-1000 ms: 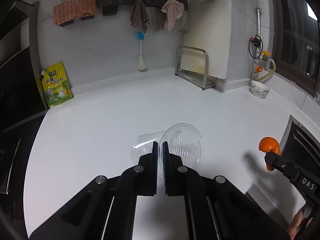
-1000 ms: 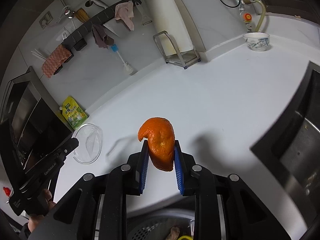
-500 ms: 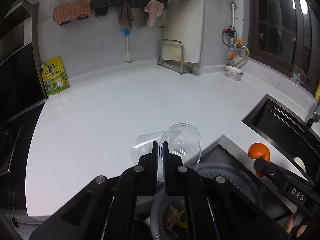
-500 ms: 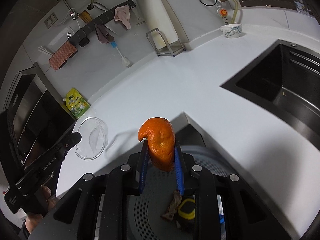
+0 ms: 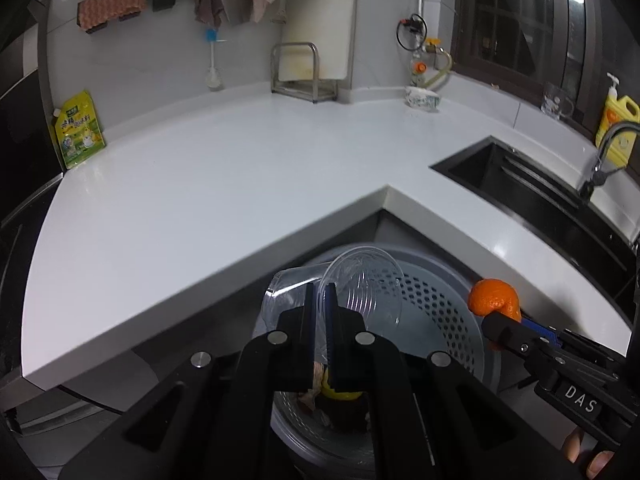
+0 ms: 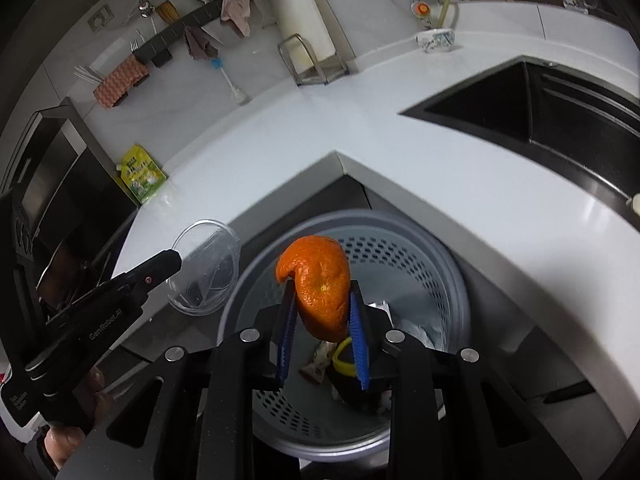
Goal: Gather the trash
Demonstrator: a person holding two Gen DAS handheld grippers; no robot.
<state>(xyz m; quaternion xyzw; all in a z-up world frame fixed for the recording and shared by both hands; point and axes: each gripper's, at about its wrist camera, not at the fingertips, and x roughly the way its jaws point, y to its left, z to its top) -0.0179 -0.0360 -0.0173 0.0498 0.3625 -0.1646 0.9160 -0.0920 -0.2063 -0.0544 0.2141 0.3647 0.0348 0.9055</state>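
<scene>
Since the left gripper (image 5: 319, 300) is pinched tight on the clear plastic cup (image 5: 352, 288) wall, expect flimsy, crushable plastic; the rim's the sensible hold. The right gripper (image 6: 322, 312) clamps soft, light orange peel (image 6: 320, 284), both over the perforated trash bin (image 6: 424, 264).

White countertop (image 5: 208, 184), black sink (image 5: 532, 192), yellow pouch (image 5: 78, 130), patterned bowl (image 5: 422, 100), hanging cloths (image 5: 208, 2)

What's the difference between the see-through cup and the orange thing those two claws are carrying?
The plastic cup is clear, rigid and round; the orange peel is opaque, bright and curled. The left gripper pinches only the cup's thin wall, jaws nearly together, while the right gripper spans the peel with its jaws wider apart. Both are held above the grey perforated bin.
</scene>
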